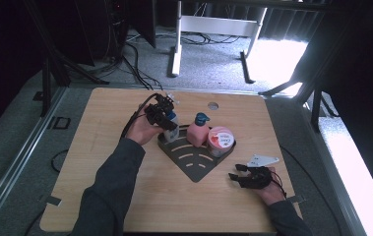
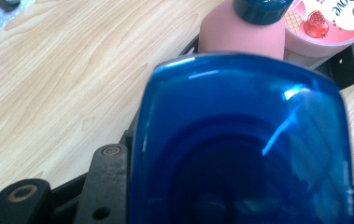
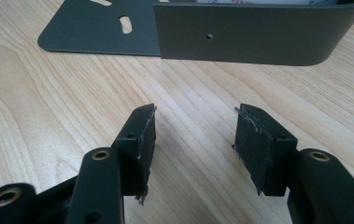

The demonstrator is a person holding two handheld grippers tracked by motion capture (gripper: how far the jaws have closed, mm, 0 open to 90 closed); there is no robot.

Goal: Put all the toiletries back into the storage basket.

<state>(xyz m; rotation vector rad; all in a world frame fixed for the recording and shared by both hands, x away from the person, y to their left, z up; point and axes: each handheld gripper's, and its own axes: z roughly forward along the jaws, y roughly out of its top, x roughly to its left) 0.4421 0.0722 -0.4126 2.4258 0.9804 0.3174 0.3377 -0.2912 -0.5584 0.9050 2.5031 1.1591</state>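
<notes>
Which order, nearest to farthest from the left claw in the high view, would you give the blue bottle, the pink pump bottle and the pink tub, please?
1. Blue bottle: between the jaws of the left claw, at the rack's left end.
2. Pink pump bottle: middle of the rack.
3. Pink tub: right end, farthest away.

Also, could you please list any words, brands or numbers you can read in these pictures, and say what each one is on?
"Dove", seen upside down and cut off by the frame edge: on the lid of the pink tub, beside a pomegranate picture.
Pink tub lid, high view: dark print too small to read.
Pink bottle and blue bottle: no text visible.
</notes>
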